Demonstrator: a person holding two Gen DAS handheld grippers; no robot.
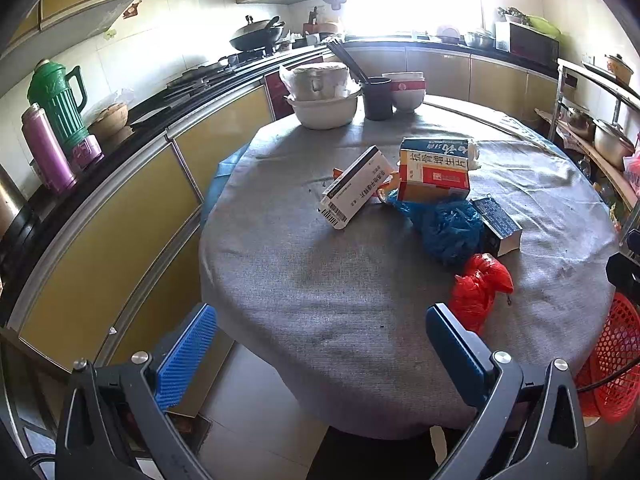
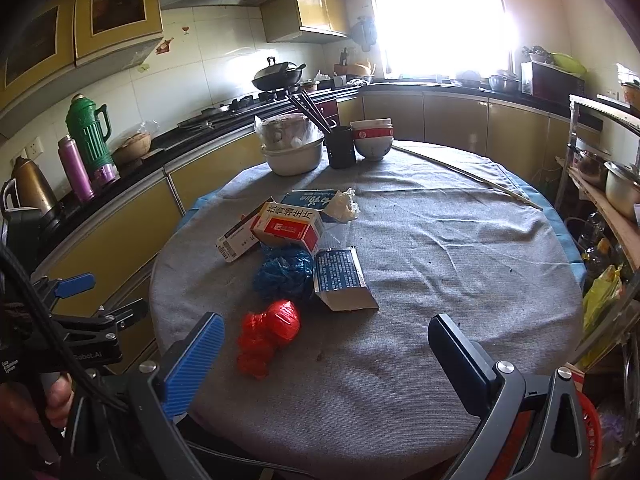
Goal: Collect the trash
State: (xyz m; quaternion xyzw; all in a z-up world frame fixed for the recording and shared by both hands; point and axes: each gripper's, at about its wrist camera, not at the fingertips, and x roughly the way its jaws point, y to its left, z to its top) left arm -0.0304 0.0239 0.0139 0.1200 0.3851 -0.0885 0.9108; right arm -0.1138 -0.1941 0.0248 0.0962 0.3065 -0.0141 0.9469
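- Your left gripper (image 1: pixel 320 360) is spread wide with nothing between its blue pads (image 1: pixel 186 360); it hangs at the near-left edge of the table (image 1: pixel 340 300).
- Your right gripper (image 2: pixel 324 364) is just as wide open and holds nothing, over the table's near edge.
- The trash lies in a loose heap about mid-table, well apart from both grippers' fingertips.
- The red bag (image 2: pixel 268 338) is the heap's nearest piece, crumpled on the cloth, closest to your right gripper's left pad (image 2: pixel 192 364).
- The blue bag (image 2: pixel 284 272) sits just behind the red bag, apart from it.
- The dark box (image 2: pixel 342 278) lies on its side, touching the blue bag's right side.
- The orange box (image 2: pixel 290 228) rests behind the blue bag, seemingly on top of other pieces.
- The white box (image 1: pixel 356 188) leans tilted, left of the orange box and touching it.
- The blue carton (image 2: pixel 310 200) lies behind the orange box, with the tissue wad (image 2: pixel 342 206) at its right end.
- At the table's far side stand a basin (image 2: pixel 294 160), a chopstick cup (image 2: pixel 341 148) and stacked bowls (image 2: pixel 372 140).
- A red basket (image 1: pixel 612 360) shows below the table's right edge in the left wrist view.
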